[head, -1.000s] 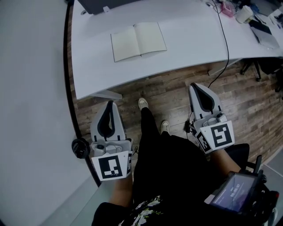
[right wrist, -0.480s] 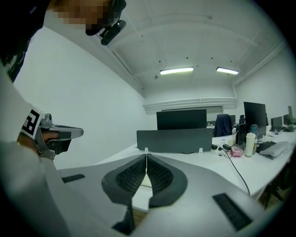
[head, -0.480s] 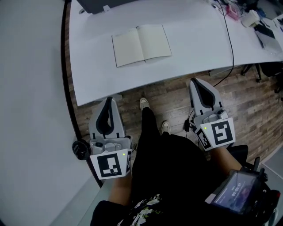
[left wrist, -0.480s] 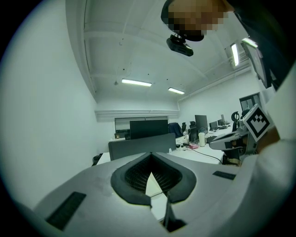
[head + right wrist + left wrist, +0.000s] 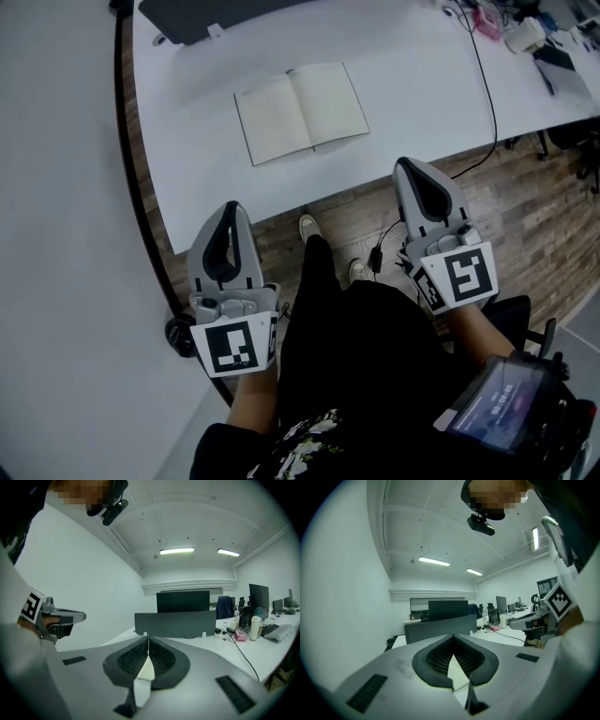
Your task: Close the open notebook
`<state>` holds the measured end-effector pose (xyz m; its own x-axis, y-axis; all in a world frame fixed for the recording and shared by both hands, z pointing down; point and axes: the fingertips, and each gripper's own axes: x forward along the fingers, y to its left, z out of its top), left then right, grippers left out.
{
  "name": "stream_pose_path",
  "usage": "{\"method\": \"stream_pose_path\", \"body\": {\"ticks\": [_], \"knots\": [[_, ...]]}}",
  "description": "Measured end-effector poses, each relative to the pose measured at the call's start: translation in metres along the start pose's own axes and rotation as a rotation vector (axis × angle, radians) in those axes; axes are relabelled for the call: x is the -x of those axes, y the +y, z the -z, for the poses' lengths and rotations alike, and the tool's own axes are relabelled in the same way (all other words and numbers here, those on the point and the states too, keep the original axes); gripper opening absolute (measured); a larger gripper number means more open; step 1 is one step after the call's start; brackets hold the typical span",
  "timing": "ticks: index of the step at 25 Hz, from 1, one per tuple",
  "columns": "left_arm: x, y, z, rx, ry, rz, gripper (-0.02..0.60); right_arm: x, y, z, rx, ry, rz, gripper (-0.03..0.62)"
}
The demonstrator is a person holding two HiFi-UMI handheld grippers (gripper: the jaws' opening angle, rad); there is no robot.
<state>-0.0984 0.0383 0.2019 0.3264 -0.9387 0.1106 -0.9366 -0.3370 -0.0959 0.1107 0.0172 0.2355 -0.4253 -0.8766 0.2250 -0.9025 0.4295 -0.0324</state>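
The open notebook [image 5: 300,111] lies flat on the white desk [image 5: 187,159], pale blank pages up, spine running away from me. My left gripper [image 5: 230,205] is held at the desk's near edge, below and left of the notebook, jaws together with nothing in them. Level with it, my right gripper [image 5: 405,162] reaches the desk edge below and right of the notebook, also shut and empty. In the left gripper view the jaws [image 5: 452,635] meet at the tip; the right gripper view shows its jaws [image 5: 147,637] touching too. Both stand well short of the notebook.
A dark screen panel [image 5: 206,13] stands at the desk's back. A black cable [image 5: 480,80] runs over the desk's right part, near small items [image 5: 520,33]. A white wall [image 5: 56,234] is at the left. My legs and shoes [image 5: 307,225] stand on the wooden floor [image 5: 525,216].
Both grippers have moved forward to the desk's front edge. The desk and notebook now sit lower and nearer in the head view. Jaws stay shut.
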Motion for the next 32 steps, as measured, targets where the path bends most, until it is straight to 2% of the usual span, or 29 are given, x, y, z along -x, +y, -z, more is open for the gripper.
{"method": "stream_pose_path", "body": {"ticks": [5, 10, 19, 25, 32], "knots": [[-0.024, 0.014, -0.005, 0.013, -0.009, 0.040, 0.006, -0.018, 0.000, -0.021, 0.008, -0.007, 0.037, 0.064], [-0.042, 0.043, 0.008, 0.048, -0.017, 0.083, 0.006, -0.048, 0.017, -0.027, 0.029, -0.036, 0.075, 0.064], [-0.074, 0.067, 0.019, 0.037, -0.019, 0.157, 0.006, -0.079, 0.023, -0.036, 0.070, -0.050, 0.140, 0.064], [-0.084, 0.064, 0.025, 0.052, -0.013, 0.180, 0.006, -0.083, 0.015, -0.031, 0.057, -0.036, 0.166, 0.064], [-0.096, 0.069, 0.031, 0.058, 0.027, 0.147, 0.006, -0.109, 0.006, -0.030, 0.042, -0.029, 0.126, 0.064]]}}
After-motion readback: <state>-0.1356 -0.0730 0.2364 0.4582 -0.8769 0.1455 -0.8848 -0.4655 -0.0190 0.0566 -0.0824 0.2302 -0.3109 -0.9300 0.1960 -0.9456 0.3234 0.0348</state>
